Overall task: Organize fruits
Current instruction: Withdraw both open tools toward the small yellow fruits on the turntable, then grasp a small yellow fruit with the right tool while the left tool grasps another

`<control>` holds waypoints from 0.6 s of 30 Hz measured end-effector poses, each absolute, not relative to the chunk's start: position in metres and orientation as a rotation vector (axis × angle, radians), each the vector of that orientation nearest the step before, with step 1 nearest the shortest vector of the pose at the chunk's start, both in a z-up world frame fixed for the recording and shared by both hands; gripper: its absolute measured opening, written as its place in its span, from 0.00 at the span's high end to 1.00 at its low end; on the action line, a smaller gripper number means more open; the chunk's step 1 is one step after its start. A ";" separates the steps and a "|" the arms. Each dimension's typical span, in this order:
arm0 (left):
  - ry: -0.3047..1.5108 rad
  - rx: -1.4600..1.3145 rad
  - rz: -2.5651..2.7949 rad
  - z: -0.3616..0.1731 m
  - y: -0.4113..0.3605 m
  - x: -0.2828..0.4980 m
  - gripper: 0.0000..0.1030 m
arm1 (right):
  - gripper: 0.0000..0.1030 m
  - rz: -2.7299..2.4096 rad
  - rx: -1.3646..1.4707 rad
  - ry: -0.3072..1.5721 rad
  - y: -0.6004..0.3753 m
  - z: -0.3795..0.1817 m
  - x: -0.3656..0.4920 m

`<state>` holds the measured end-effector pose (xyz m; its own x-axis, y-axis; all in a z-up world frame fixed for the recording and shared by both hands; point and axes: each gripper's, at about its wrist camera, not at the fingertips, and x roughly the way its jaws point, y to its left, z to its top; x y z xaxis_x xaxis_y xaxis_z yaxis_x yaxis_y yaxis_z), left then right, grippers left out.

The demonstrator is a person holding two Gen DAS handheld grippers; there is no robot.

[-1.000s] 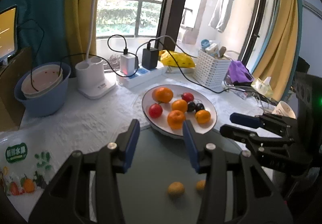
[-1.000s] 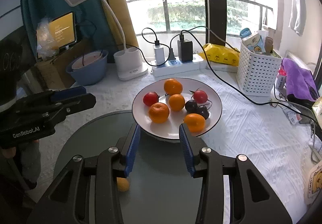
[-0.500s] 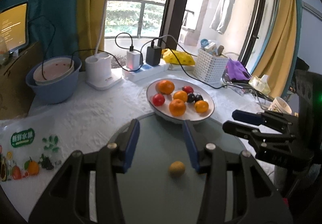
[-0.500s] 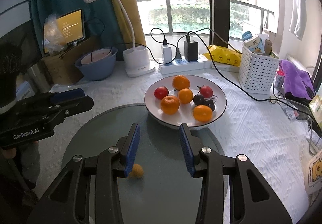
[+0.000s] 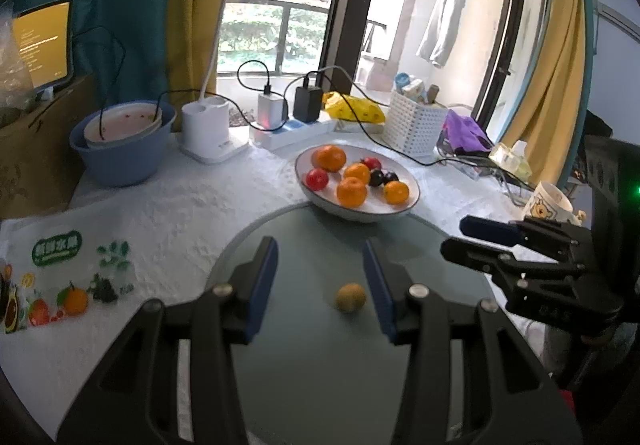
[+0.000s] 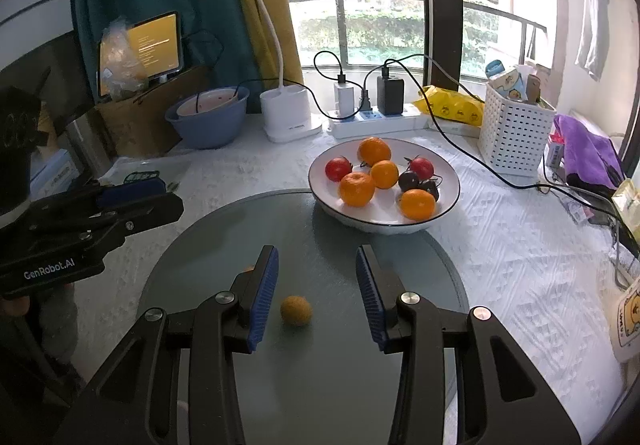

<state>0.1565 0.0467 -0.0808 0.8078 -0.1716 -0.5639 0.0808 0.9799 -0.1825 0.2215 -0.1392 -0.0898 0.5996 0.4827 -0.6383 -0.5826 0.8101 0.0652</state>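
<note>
A white plate (image 5: 360, 214) (image 6: 380, 226) holds several oranges, two red tomatoes and dark plums, resting on the far edge of a round grey-green glass mat (image 5: 312, 357) (image 6: 320, 357). A small yellow-brown fruit (image 5: 351, 297) lies on the mat, low between the fingers of my left gripper (image 5: 320, 285), untouched; the jaws stand open. In the right wrist view a similar small fruit (image 6: 296, 310) lies on the mat under my open right gripper (image 6: 316, 289), and an orange bit (image 6: 249, 268) peeks from behind its left finger. Each gripper shows in the other's view: right gripper (image 5: 456, 235), left gripper (image 6: 160, 197).
Behind the plate stand a white desk lamp (image 5: 208, 133), a power strip with chargers (image 5: 288, 125) and trailing cables, a blue basin (image 5: 120, 149) and a white basket (image 5: 416, 125). A printed fruit bag (image 5: 60, 277) lies left; a mug (image 5: 548, 201) stands right.
Both grippers have drawn back from the plate, which now looks farther off. More of the glass mat shows, and the small fruit has come up between the fingers in each view.
</note>
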 end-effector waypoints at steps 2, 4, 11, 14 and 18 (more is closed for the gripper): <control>0.619 -0.153 -0.133 -0.083 0.047 0.152 0.55 | 0.59 0.621 -0.156 0.695 -0.139 -0.092 0.219; 0.623 -0.153 -0.131 -0.084 0.047 0.149 0.55 | 0.59 0.622 -0.159 0.698 -0.138 -0.093 0.216; 0.619 -0.168 -0.123 -0.089 0.049 0.137 0.55 | 0.59 0.619 -0.172 0.707 -0.137 -0.099 0.207; 0.625 -0.174 -0.124 -0.094 0.050 0.133 0.55 | 0.59 0.618 -0.180 0.721 -0.136 -0.105 0.206; 0.635 -0.181 -0.121 -0.103 0.052 0.128 0.55 | 0.59 0.618 -0.185 0.743 -0.134 -0.115 0.203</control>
